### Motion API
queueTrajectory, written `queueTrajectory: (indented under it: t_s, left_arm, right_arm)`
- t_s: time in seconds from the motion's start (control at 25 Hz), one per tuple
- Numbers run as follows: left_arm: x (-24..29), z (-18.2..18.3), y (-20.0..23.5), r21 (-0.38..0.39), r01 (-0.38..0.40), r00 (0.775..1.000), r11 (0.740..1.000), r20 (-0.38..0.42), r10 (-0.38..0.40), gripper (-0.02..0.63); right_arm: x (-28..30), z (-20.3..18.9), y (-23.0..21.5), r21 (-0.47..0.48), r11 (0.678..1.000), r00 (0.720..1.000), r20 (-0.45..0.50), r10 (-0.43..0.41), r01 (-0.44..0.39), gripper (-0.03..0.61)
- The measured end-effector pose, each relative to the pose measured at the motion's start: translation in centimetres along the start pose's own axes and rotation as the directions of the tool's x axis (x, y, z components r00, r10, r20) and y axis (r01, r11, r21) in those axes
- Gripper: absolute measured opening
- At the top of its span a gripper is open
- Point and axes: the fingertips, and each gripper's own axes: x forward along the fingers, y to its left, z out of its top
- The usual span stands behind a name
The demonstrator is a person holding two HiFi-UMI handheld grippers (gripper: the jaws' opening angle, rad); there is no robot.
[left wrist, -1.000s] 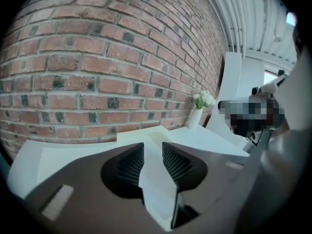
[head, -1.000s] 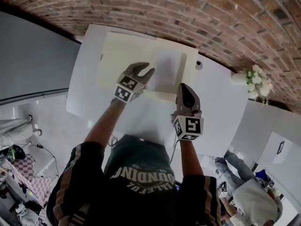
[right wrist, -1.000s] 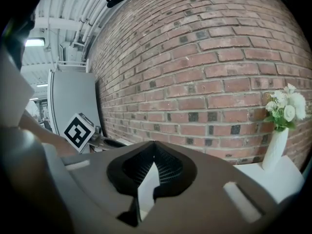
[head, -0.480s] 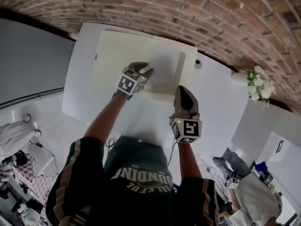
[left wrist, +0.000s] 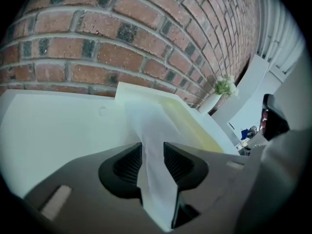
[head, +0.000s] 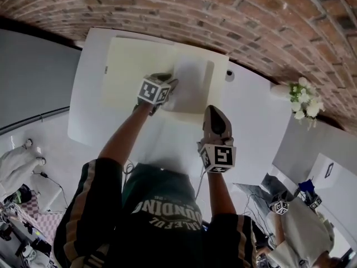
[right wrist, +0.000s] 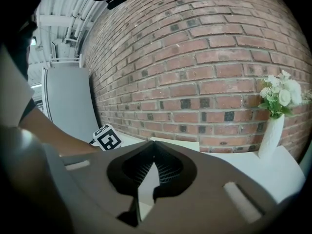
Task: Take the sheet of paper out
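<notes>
Sheet of paper (head: 189,85): inside the open yellow folder (head: 128,71), on its right half.
Left gripper (left wrist: 152,156): jaws spread, just easing inward, sheet edge between them, unpinched.
Right gripper (head: 214,111): beside the folder's near edge, jaws pressed together, empty.
Around: flower vase (head: 301,96) well right of the folder.
Surface: white table (head: 256,121) against a brick wall (head: 251,15).

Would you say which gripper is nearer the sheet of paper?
Left. The left gripper straddles the sheet, jaws just closing a little; the right gripper sits back, nearer the person.
</notes>
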Motion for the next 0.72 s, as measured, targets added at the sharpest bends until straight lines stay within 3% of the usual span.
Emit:
queueTrajectory:
  t_s: [0.4, 0.56, 0.72]
  left_arm:
    - [1.8, -1.2, 0.5, -0.035, -0.004, 0.999, 0.999, -0.037, 0.003, 0.137]
    - [1.7, -1.2, 0.8, 0.001, -0.025, 0.999, 1.0, -0.023, 0.025, 0.055]
    - [1.9, -1.6, 0.4, 0.031, -0.02, 0.999, 0.999, -0.038, 0.021, 0.041]
  right_arm:
    - [-0.6, -0.8, -0.9, 0.01, 1.0, 0.999, -0.022, -0.024, 0.024, 0.0]
    - [-0.5, -1.0, -0.9, 0.01, 1.0, 0.999, -0.026, -0.027, 0.027, 0.0]
    - [-0.6, -1.4, -0.8, 0.018, 0.999, 0.999, -0.041, -0.03, 0.031, 0.0]
